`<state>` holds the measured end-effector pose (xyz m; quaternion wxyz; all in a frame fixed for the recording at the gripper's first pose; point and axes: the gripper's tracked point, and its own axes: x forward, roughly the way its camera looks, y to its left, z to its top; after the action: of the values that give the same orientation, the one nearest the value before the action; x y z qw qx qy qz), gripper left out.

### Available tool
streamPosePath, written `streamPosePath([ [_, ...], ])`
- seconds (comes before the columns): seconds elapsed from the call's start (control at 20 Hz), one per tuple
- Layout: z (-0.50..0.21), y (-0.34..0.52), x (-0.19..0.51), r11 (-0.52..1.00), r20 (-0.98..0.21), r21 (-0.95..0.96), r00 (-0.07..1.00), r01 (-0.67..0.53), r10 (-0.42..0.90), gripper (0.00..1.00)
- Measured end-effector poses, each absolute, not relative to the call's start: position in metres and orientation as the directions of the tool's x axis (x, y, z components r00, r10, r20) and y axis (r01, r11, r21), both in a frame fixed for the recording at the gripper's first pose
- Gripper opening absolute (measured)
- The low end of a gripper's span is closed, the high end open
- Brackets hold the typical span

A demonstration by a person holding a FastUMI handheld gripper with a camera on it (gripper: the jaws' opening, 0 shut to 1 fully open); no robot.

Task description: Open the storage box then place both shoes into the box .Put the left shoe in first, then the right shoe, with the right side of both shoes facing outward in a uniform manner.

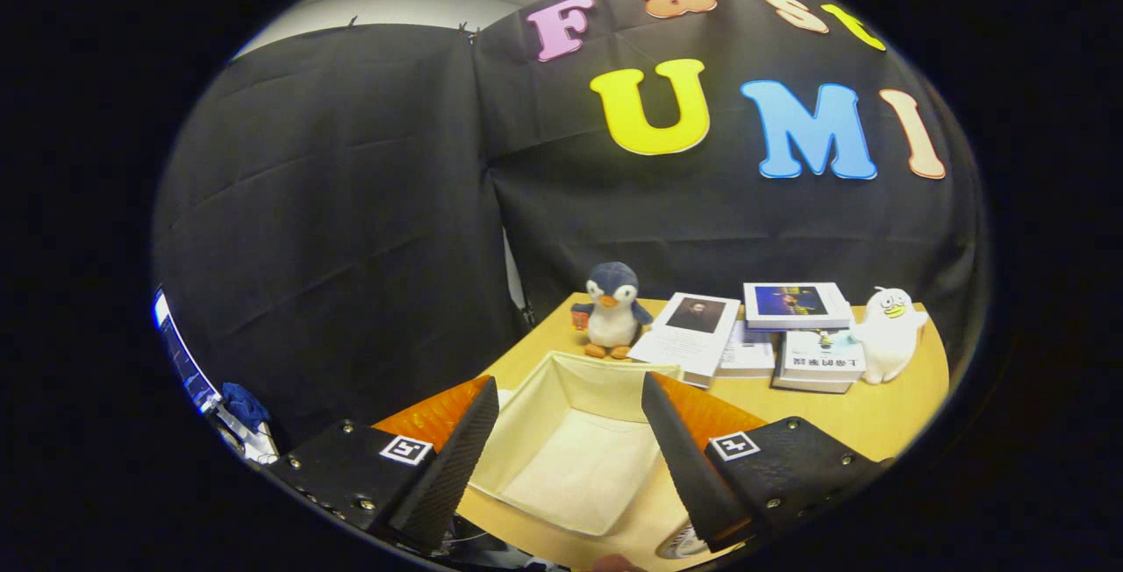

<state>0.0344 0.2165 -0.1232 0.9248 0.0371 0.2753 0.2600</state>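
— Where are you holding the tool (568, 418)?
— You are holding it spread wide and gripping nothing, above the open cream fabric storage box (570, 454), which is sitting between the fingers on the light wooden bench (877, 414).
— And beyond it?
— A grey-and-white plush penguin (611, 309) is standing beside stacked books (763, 335).

Matt cloth storage box (570, 449), smooth wooden table (877, 418), plush penguin (612, 309).
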Motion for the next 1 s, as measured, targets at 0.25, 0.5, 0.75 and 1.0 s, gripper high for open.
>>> streamPosePath([
  [0.25, -0.159, 0.157, 0.048, 0.922, -0.551, 0.169, 0.742, -0.35, 0.382, 0.99],
  [0.5, -0.2, 0.12, 0.049, 0.947, -0.62, 0.169, 0.718, -0.273, 0.318, 0.99],
  [0.75, -0.248, 0.091, 0.044, 0.965, -0.7, 0.143, 0.668, -0.219, 0.255, 0.99],
  [1.0, -0.294, 0.072, 0.032, 0.973, -0.771, 0.17, 0.594, -0.154, 0.229, 0.99],
])
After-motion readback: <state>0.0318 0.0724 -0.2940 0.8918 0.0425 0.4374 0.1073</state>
